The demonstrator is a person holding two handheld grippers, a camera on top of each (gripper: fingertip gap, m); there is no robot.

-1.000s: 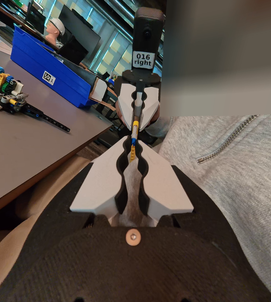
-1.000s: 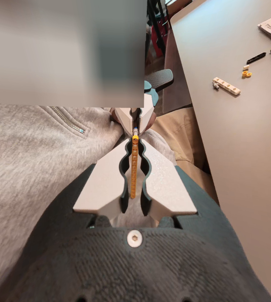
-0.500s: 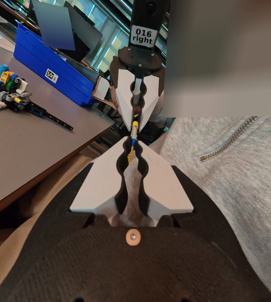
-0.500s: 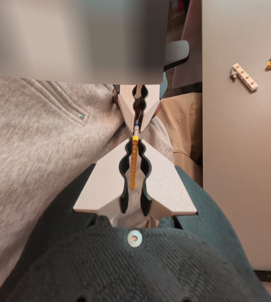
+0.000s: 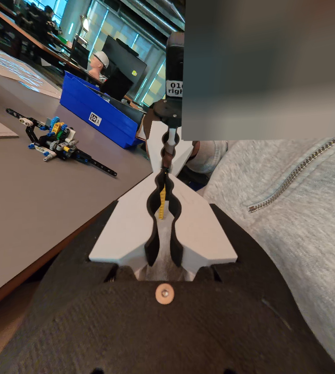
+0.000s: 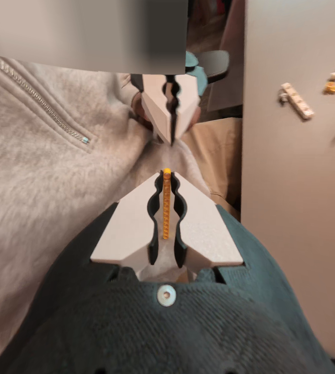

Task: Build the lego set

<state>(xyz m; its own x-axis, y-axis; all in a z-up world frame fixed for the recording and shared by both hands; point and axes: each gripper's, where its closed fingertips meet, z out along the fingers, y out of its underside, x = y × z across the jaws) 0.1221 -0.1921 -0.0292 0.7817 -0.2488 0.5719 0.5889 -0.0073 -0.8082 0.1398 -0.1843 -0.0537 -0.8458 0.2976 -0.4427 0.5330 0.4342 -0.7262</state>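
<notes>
My right gripper [image 6: 166,174] is shut on the end of a long yellow lego beam [image 6: 166,204], seen edge-on along its finger gap. My left gripper [image 5: 163,176] is shut, and I see no piece at its tips. The two grippers face each other in front of a person's grey zip sweater, above the lap. In the right wrist view the left gripper [image 6: 171,141] stands a short way beyond the beam's end, not touching it. In the left wrist view the right gripper [image 5: 165,169] is just past my tips, and the yellow beam [image 5: 162,202] shows through my finger gap.
A partly built lego model [image 5: 57,141] with a long black beam lies on the grey table [image 5: 31,212], in front of a blue bin [image 5: 100,117]. A tan beam [image 6: 296,101] and a small yellow piece [image 6: 331,88] lie on the table [image 6: 294,202] to the right. The grippers are tip to tip, or close to it. The partly built lego model [image 5: 57,141] is about 25 cm from both grippers' fingertips.
The grippers have drawn apart. Before, a grey and blue pin bridged the left tips and the beam's end; now no pin shows between them. Both views have swung sideways.
</notes>
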